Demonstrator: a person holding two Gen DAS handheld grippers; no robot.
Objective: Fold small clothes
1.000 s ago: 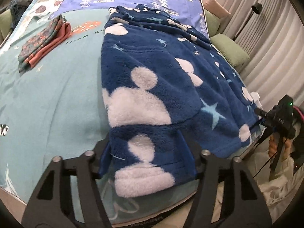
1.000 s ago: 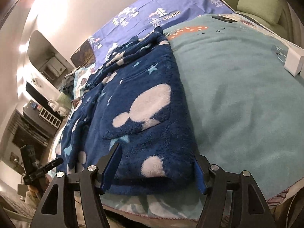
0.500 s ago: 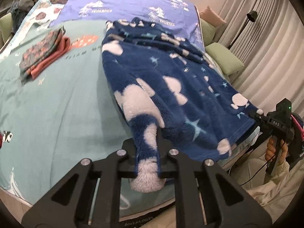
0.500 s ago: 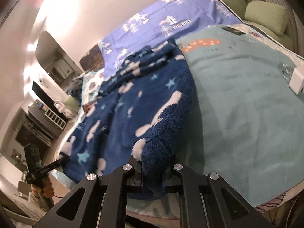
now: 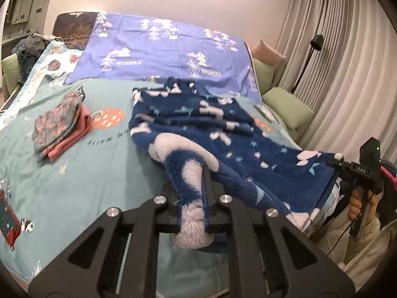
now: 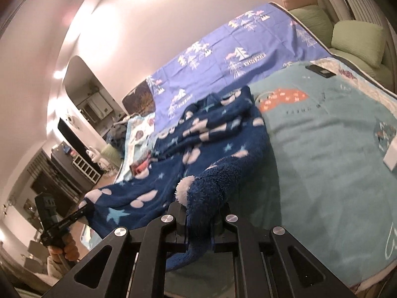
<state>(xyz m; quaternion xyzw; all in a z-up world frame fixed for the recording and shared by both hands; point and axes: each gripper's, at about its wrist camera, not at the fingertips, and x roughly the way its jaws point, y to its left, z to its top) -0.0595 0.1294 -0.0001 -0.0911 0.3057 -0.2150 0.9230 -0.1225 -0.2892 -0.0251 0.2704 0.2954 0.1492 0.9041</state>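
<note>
- Left gripper (image 5: 192,206): black two-finger tool, jaws clamped tight on a near corner of the navy fleece garment with pale clouds and stars (image 5: 223,134), which hangs from it.
- Right gripper (image 6: 199,219): jaws pinched together on the other near corner of the garment.
- Ahead of both, the garment lies on the teal printed blanket (image 5: 74,173).
- Beyond it, the purple sheet with white pine trees (image 6: 218,57) reads "VINTAGE".
- Left of the left gripper: a folded floral and coral cloth stack (image 5: 60,129).
- The blanket's lettering is too small to read.
- The gripper bodies cover the bed's near edge.
</note>
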